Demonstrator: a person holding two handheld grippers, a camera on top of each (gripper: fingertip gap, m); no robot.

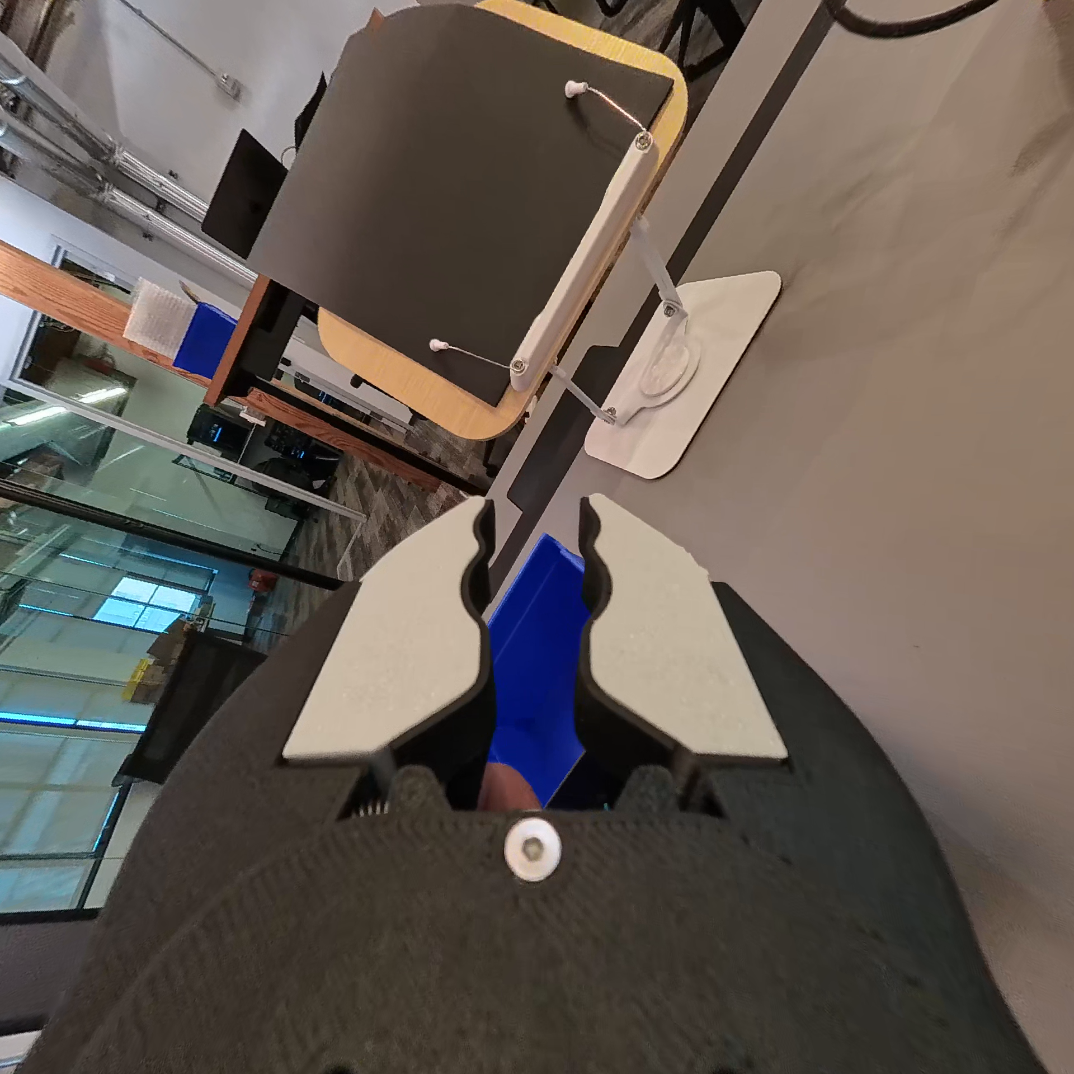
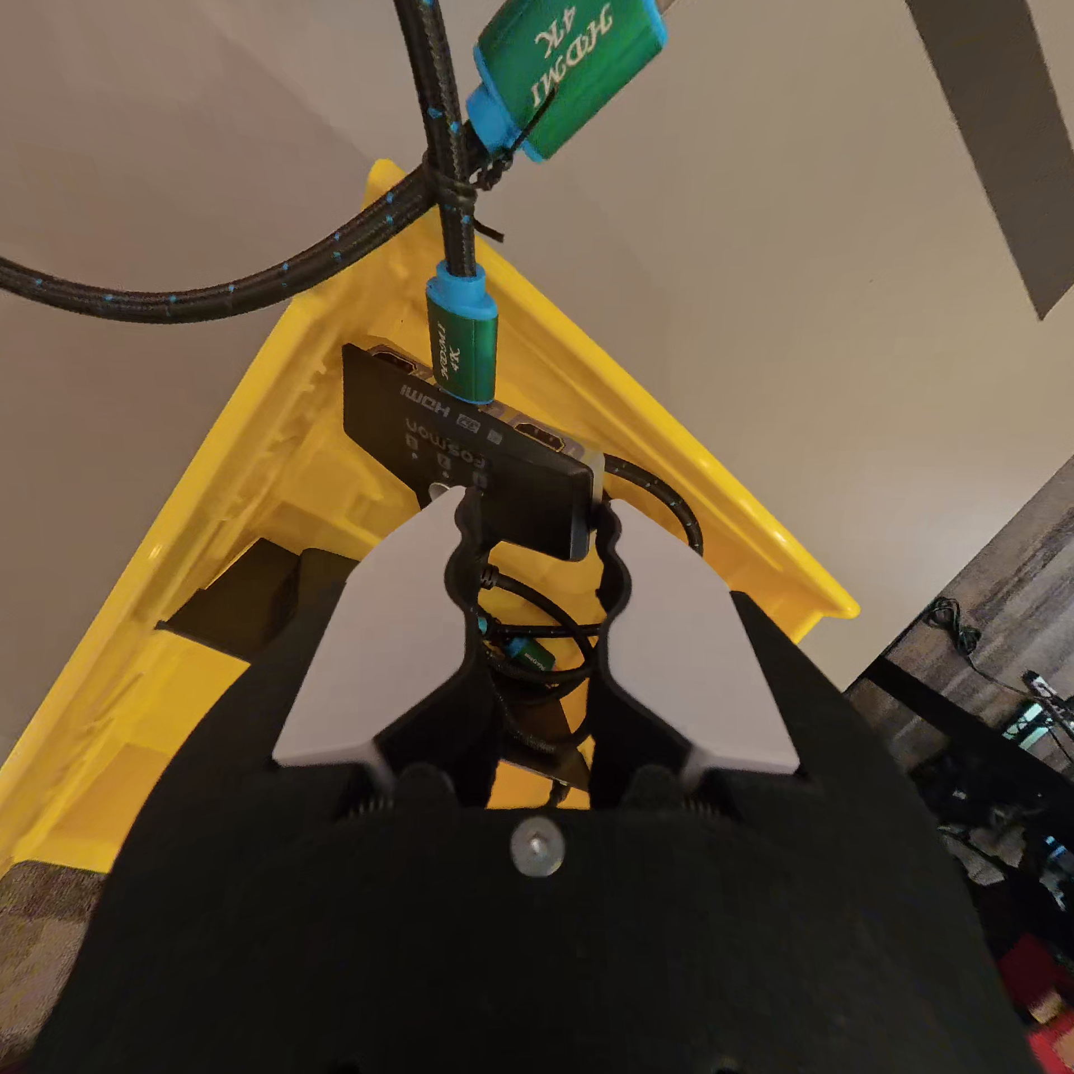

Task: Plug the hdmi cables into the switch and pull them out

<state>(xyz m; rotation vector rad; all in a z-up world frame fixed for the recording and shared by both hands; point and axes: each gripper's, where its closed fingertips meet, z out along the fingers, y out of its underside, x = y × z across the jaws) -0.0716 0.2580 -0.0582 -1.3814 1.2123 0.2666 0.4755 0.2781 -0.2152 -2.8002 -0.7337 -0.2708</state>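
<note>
Right gripper (image 2: 537,503): jaws part-way apart, closed onto the near end of the black HDMI switch (image 2: 465,447); the left fingertip overlaps the switch's top face, the right fingertip presses its grey side edge. The switch is held over a yellow bin (image 2: 279,465), tilted.

Plugged cable: a green connector with blue collar (image 2: 463,343) is seated in a port on the switch's far edge; its black braided cable (image 2: 174,296) bends away to the left frame edge. Empty ports show on either side of it.

Second connector (image 2: 566,70): green and blue, same kind, loose near the top of the right wrist view, tied to the braided cable by a black tie; its plug end is cut off by the frame.

Third connector (image 2: 534,659): small, green, seen between the fingers amid coiled black cable inside the bin; what it joins to cannot be made out.

Left gripper (image 1: 537,517): jaws apart with a clear gap, holding nothing, touching nothing. A blue bin (image 1: 540,651) shows through the gap, mostly hidden by the fingers. Beyond, a white stand (image 1: 680,372) on the grey table (image 1: 901,523) carries a black panel (image 1: 441,221) on a wooden board. The switch and connectors do not appear in the left wrist view.
</note>
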